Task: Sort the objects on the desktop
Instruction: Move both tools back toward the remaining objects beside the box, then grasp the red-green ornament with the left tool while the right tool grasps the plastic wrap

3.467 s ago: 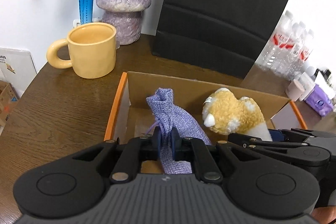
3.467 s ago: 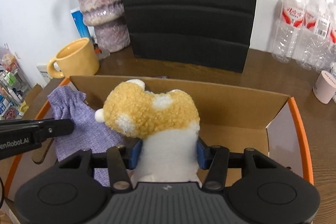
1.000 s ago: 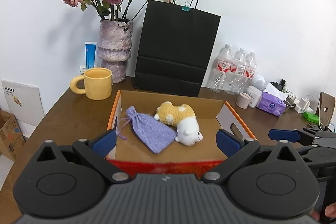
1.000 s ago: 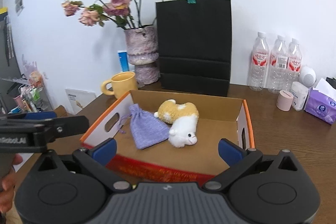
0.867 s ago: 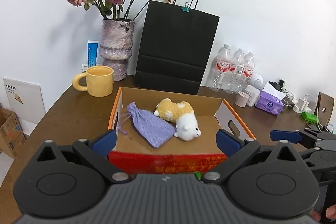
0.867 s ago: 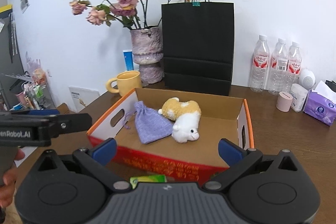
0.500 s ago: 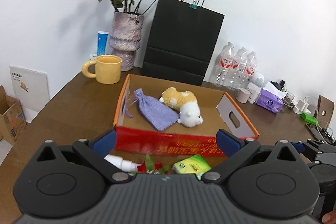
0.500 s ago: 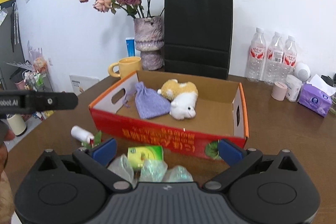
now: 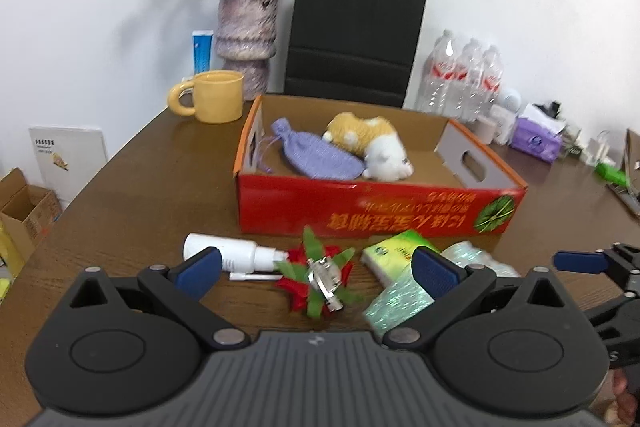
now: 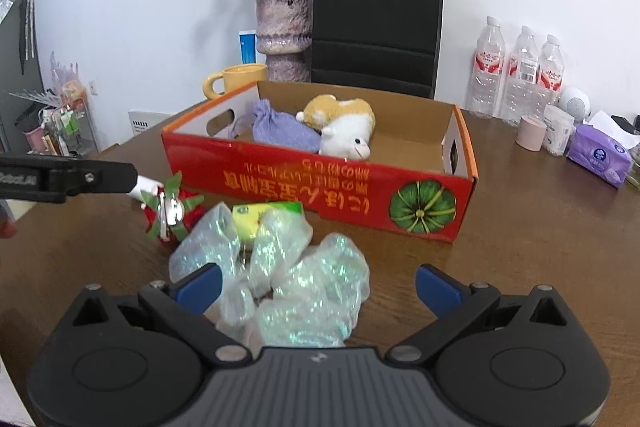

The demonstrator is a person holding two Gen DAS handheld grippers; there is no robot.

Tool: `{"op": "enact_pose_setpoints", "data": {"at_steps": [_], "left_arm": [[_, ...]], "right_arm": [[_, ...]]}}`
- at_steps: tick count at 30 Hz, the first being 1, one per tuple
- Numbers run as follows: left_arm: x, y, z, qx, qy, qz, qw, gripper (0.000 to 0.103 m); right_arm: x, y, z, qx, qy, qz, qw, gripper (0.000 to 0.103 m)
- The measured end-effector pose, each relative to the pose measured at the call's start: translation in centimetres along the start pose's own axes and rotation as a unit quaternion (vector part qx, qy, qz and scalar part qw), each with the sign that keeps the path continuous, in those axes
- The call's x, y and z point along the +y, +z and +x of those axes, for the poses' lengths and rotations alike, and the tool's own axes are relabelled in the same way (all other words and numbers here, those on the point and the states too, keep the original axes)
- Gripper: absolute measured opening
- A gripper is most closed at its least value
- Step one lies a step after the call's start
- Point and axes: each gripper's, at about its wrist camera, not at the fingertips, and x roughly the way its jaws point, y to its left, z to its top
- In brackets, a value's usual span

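Note:
A red cardboard box (image 9: 380,213) (image 10: 304,187) holds a purple pouch (image 9: 316,157) (image 10: 280,133) and a yellow-white plush toy (image 9: 372,143) (image 10: 340,127). On the table in front of it lie a white spray bottle (image 9: 228,255), a red-green flower clip (image 9: 316,275) (image 10: 168,211), a green packet (image 9: 396,255) (image 10: 260,217) and a crumpled clear bag (image 10: 292,271) (image 9: 404,301). My left gripper (image 9: 316,267) is open and empty, hovering over the flower clip. My right gripper (image 10: 318,281) is open and empty over the clear bag.
A yellow mug (image 9: 216,101), a vase of dried roses (image 9: 246,43) and a black paper bag (image 9: 352,35) stand behind the box. Water bottles (image 10: 520,75), a pink cup (image 10: 530,133) and a purple tissue pack (image 10: 598,153) stand at the right.
Both grippers let go of the pouch and the plush, which lie in the box, and drew back toward the near side. The loose items in front of the box came into view.

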Motion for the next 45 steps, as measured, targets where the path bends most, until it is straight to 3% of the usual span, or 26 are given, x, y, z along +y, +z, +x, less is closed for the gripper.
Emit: {"op": "enact_pose_setpoints", "data": {"at_steps": [12, 19, 28, 31, 35, 45], "left_arm": [[0.4, -0.9, 2.3, 0.022, 0.015, -0.009, 0.9996, 0.103], [0.5, -0.8, 3.9, 0.045, 0.012, -0.02, 0.9987, 0.098], [0.8, -0.7, 5.5, 0.067, 0.005, -0.042, 0.9969, 0.078], [0.8, -0.9, 5.8, 0.072, -0.001, -0.043, 0.9965, 0.07], [0.7, -1.0, 6.1, 0.079, -0.008, -0.041, 0.996, 0.068], [1.1, -1.3, 6.8, 0.088, -0.005, -0.054, 0.9946, 0.051]], "right_arm": [[-0.1, -1.3, 1.0, 0.003, -0.012, 0.016, 1.0, 0.103], [-0.4, -1.5, 2.1, 0.017, -0.012, 0.026, 0.999, 0.103], [-0.8, -1.7, 3.0, 0.025, 0.0, 0.037, 0.999, 0.103], [-0.9, -1.7, 3.1, 0.021, 0.004, 0.043, 0.999, 0.1], [-1.0, -1.8, 3.4, 0.023, 0.008, 0.047, 0.999, 0.096], [-0.9, -2.1, 3.6, 0.025, 0.012, 0.043, 0.999, 0.074]]}}
